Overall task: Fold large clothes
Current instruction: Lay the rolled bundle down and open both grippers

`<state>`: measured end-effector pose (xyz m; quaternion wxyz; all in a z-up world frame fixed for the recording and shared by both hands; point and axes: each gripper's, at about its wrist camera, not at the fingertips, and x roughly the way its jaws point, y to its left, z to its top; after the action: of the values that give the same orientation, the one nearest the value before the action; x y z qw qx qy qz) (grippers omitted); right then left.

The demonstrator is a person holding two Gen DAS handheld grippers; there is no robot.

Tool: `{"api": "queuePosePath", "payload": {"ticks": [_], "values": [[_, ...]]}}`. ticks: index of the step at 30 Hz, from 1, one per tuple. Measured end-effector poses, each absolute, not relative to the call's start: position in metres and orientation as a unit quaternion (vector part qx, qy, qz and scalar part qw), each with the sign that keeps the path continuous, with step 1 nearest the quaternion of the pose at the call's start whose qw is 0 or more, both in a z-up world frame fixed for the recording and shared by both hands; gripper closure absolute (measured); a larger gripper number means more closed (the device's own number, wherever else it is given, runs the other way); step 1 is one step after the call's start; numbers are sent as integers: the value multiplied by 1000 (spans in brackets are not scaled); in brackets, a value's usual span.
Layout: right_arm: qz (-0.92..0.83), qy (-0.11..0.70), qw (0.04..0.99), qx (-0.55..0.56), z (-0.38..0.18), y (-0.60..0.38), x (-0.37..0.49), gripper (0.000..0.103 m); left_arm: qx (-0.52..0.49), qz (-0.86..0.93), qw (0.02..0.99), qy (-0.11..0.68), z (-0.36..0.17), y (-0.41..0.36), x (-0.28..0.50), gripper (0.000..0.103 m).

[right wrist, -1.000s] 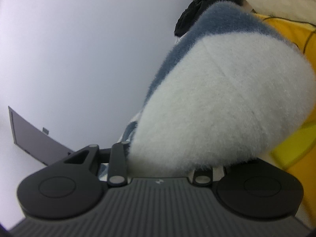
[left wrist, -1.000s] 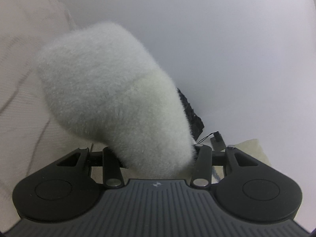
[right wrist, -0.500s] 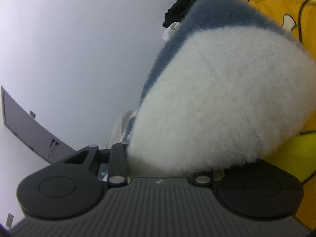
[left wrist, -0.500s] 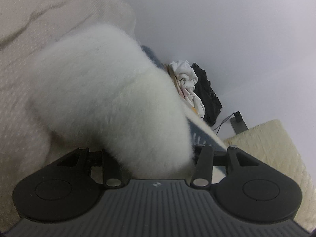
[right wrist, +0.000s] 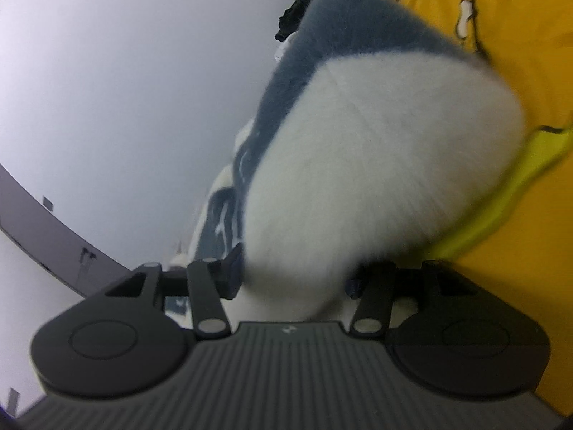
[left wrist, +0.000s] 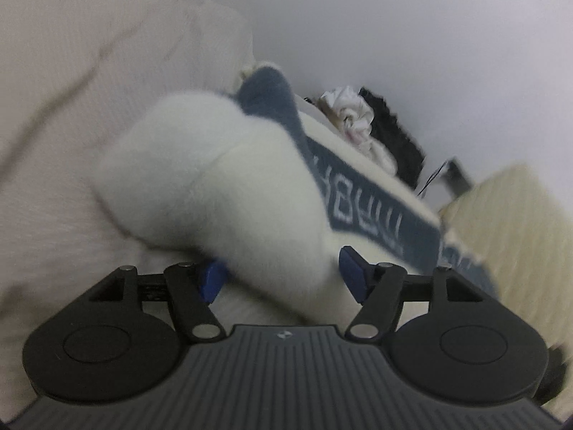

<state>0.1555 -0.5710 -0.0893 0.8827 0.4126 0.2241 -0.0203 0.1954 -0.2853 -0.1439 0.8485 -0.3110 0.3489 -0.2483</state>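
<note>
both hand-held grippers (left wrist: 283, 279) (right wrist: 293, 279) opening around the fleece garment (left wrist: 229, 186).

The right gripper (right wrist: 292, 276) has just been opening its jaws, and a thick fold of fluffy white fleece garment with a grey-blue band (right wrist: 376, 150) is between them. The fleece fills the gap and touches the left dark finger (right wrist: 232, 272); the right finger is mostly hidden behind the fleece. On the right lies a yellow fabric with a lime green edge (right wrist: 519, 53). A black crumpled cloth (right wrist: 297, 18) is at the top, before a plain white wall (right wrist: 125, 89).
</note>
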Motion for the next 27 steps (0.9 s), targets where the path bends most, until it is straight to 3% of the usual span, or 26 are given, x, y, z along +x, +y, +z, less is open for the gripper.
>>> {"api": "queuePosePath", "payload": {"ticks": [4, 13, 19, 27], "values": [[-32, 235, 889, 391, -63, -552, 138, 46, -260, -242, 872, 337, -100, -281, 169, 31], [-20, 168, 923, 345, 24, -527, 64, 46, -173, -258, 913, 263, 55, -293, 93, 31], [0, 128, 949, 289, 94, -495, -4, 46, -145, -278, 925, 214, 130, -289, 30, 20], [-20, 119, 980, 157, 124, -436, -77, 46, -88, -291, 936, 179, 176, -269, -61, 4]]}}
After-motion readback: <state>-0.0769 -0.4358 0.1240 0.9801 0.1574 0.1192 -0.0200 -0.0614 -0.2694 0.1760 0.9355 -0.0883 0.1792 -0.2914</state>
